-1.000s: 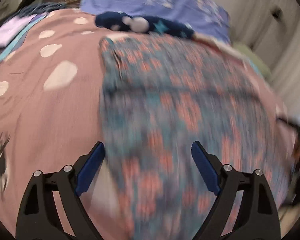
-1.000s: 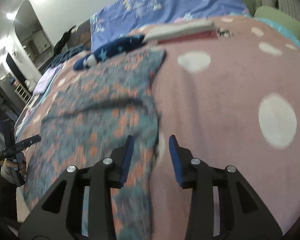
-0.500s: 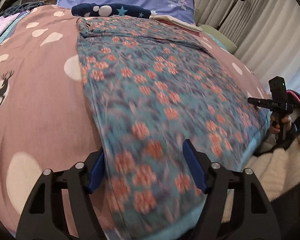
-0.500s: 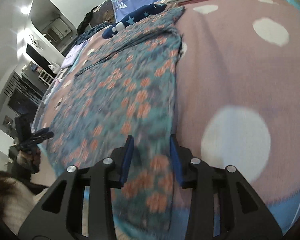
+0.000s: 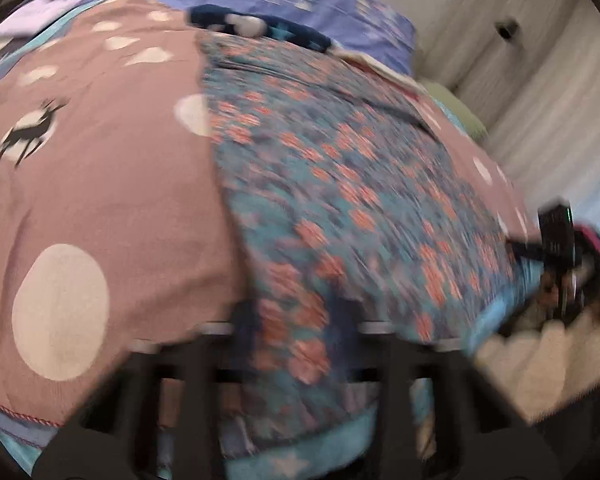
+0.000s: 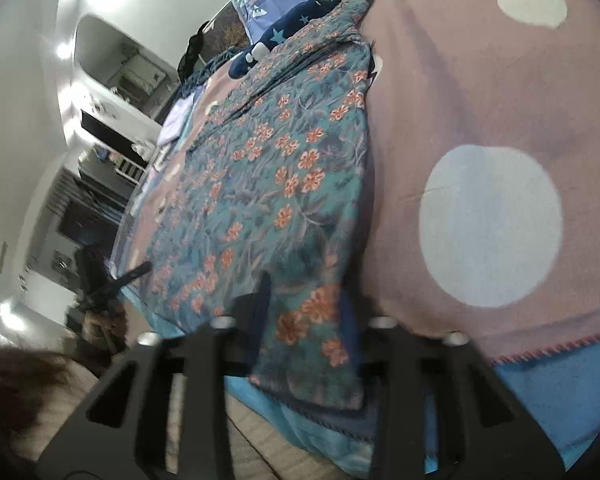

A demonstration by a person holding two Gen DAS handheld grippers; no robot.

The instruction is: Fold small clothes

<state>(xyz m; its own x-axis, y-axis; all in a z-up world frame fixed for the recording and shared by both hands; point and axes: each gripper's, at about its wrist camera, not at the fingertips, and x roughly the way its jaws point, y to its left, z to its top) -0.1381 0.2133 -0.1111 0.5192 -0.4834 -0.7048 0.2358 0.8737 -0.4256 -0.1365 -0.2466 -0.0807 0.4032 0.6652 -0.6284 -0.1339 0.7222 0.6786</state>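
gripping the floral cloth (image 6: 284,184) hem, left gripper (image 5: 296,344) and right gripper (image 6: 304,320), jaws just closed.

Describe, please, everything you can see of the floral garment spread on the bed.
The floral garment is thin teal and navy cloth printed with orange-pink flowers. It lies spread lengthwise on the pink spotted blanket, with gathered creases near its far end, which reaches a navy star-patterned item. Its near edge hangs over the bed's edge. The left gripper and right gripper have just closed, each with a near corner between its fingers.
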